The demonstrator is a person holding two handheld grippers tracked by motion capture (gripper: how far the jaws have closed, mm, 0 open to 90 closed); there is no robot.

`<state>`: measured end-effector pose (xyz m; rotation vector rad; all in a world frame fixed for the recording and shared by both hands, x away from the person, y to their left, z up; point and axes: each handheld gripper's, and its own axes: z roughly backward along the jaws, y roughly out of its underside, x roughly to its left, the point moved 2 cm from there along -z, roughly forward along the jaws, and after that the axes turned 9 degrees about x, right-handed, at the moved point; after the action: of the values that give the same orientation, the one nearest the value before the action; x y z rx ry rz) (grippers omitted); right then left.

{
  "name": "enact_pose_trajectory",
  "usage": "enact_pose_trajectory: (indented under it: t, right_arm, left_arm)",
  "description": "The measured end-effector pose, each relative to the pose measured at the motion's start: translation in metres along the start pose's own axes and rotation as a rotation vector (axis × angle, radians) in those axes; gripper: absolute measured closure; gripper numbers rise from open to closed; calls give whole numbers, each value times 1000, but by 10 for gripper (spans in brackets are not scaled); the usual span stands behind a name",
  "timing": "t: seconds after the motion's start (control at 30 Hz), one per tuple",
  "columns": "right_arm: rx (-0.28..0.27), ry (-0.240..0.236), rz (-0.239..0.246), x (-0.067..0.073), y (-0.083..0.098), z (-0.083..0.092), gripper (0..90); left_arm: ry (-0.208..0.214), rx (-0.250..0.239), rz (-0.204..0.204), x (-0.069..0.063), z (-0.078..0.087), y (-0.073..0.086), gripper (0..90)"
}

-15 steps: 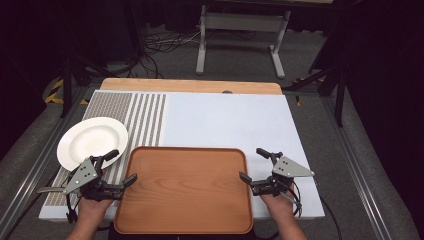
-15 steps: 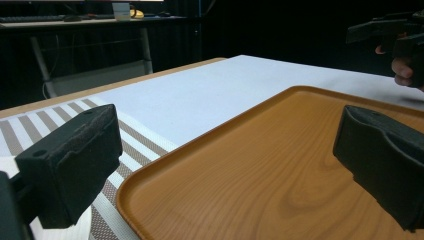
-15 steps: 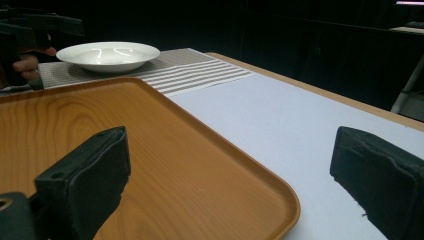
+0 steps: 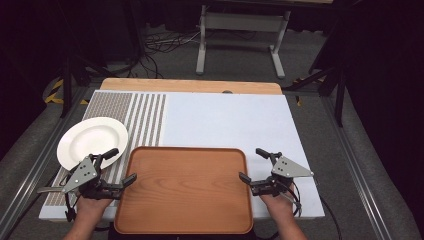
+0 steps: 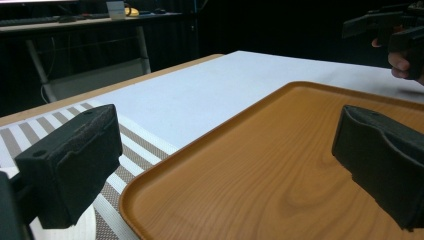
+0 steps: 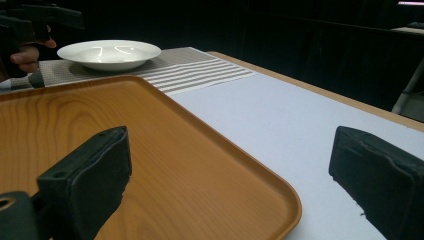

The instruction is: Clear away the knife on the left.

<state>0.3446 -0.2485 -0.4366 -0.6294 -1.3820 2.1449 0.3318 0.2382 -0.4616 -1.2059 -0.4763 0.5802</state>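
The left gripper (image 4: 119, 167) is sitting at the left short edge of the wooden tray (image 4: 185, 190), with its jaws spread wide and holding nothing. The right gripper (image 4: 256, 165) is mirroring it at the right short edge, jaws likewise wide apart and empty.

The tray is lying at the near edge of the table (image 4: 225, 120), centred in front of the person, with its long axis running left to right. Each gripper is therefore facing inward toward the tray, the left one pointing right and the right one pointing left, and neither is nearer than the other.

In the left gripper view, the tray rim (image 5: 200, 150) is passing between the two black jaws: one jaw is standing over the striped mat (image 5: 135, 145), the other over the tray's inner surface. In the right gripper view the arrangement is reversed, with one jaw above the tray floor and the other above the bare white table surface (image 6: 280, 115), and the raised rim (image 6: 240, 155) is running between them. Whether any pad is touching the wood cannot be determined from these views (the jaws appear to be straddling the rim rather than resting on it).

The white plate (image 4: 92, 141) is resting on the striped mat just beyond the left gripper, close to the tray's far left corner but apart from it.

Judged from this layout, the coming move is probably a two-handed pinch on opposite rims, followed by a level lift.
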Motion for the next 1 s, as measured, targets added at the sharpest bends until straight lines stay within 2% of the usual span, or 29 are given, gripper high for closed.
enact_pose_trajectory:
  t: [0.1, 0.2, 0.27, 0.43, 0.53, 0.57, 0.6, 0.63, 0.7, 0.8, 0.87, 0.97, 1.0]
  right_arm:
    - [-3, -1, -3, -1, 0, 0, 39]
    - [-5, -1, 1, -1, 0, 0, 40]
    - [-7, -5, 2, 0, -1, 2, 40]
    - [-6, -4, 2, -1, 0, 2, 39]
    - [-2, -8, -2, -2, 1, 0, 39]
    - [-2, -8, -2, -2, 1, 0, 39]
    - [0, -11, -1, -2, 1, 0, 39]
    - [0, -11, -1, -2, 1, 0, 39]
    - [-2, -17, -4, -2, 1, 0, 39]
    - [-1, -20, -6, -2, 1, 0, 40]
    - [-2, -19, -7, -3, 1, 0, 40]
    - [0, -21, -10, -3, 2, 0, 39]
    - [0, -22, -10, -3, 2, 0, 39]
  left_arm:
    - [21, 10, 13, 0, 0, -1, 18]
    - [20, 26, 25, 3, 0, -3, 32]
    - [41, 35, 50, 4, 1, -6, 32]
    - [51, 76, 18, 5, 2, -10, 32]
    - [81, 127, -7, 6, 3, -16, 52]
    - [81, 127, -7, 6, 3, -16, 55]
    - [91, 164, -24, 8, 4, -20, 55]
    - [91, 164, -24, 8, 4, -20, 57]
    - [117, 186, -28, 11, 8, -27, 60]
    - [123, 200, -41, 12, 10, -32, 66]
    - [128, 226, -70, 13, 13, -38, 67]
    - [138, 246, -80, 13, 14, -41, 73]
    - [154, 266, -89, 14, 14, -44, 81]
